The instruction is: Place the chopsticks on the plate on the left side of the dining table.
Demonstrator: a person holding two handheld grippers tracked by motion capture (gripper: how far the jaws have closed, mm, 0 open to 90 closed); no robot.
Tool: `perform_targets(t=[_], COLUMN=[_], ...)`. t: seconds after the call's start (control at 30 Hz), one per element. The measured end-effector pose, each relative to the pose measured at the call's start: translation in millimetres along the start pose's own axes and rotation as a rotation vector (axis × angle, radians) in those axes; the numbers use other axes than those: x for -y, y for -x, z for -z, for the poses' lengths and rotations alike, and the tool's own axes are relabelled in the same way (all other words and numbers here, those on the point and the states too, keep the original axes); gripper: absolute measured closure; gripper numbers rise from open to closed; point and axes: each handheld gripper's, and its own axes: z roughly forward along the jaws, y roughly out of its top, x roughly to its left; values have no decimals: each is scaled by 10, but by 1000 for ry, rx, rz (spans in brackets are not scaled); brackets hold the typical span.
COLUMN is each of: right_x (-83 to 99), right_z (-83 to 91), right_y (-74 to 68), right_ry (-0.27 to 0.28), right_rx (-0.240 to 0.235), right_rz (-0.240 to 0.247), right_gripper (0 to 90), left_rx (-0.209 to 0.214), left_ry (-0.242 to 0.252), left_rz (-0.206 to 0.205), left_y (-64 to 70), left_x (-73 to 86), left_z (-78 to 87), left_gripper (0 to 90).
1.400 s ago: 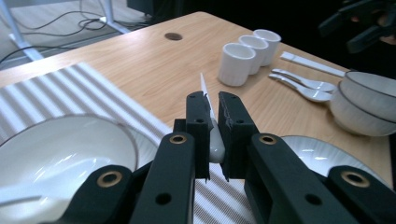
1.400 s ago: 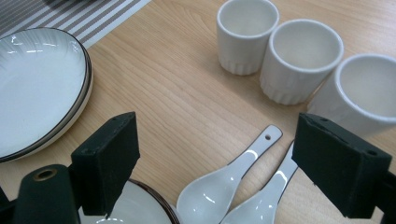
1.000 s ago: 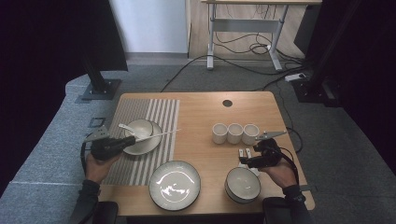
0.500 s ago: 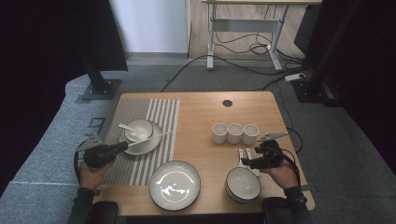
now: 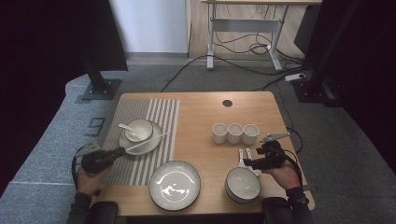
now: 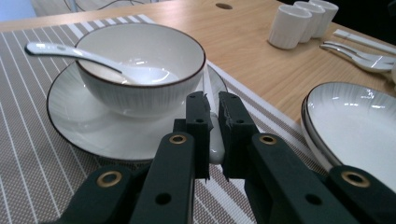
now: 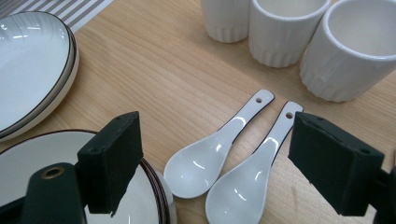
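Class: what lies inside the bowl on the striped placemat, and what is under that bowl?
Inside the bowl lies a white spoon, its handle over the rim. Under the bowl sits a white saucer; the bowl covers the saucer's middle.

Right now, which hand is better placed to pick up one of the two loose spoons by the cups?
The right. Its tongs stand open right over the two spoons, beside the stacked bowls. The left tongs are across the table, closed on a thin white utensil on the saucer.

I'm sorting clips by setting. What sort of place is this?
Probably a recording lab, not a dining room: a wooden table set with tableware stands on grey carpet, black stand bases flank it, and cables trail under a desk behind.
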Motion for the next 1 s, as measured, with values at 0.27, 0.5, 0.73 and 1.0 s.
perform_targets(t=[0.27, 0.5, 0.73, 1.0], right_x=[-2, 0, 2, 13], right_z=[-6, -5, 5, 26], right_y=[3, 5, 11, 30], right_ry=[-7, -11, -8, 2], right_rx=[-5, -7, -6, -3], right_rz=[1, 2, -1, -11], right_gripper=[180, 188, 191, 190], left_rx=[-3, -4, -6, -8], left_ry=[-31, -62, -100, -150], left_rz=[0, 2, -3, -25], left_y=[-19, -32, -50, -68], left_x=[96, 176, 243, 274], left_z=[-1, -34, -98, -138], left_gripper=[835, 835, 834, 832])
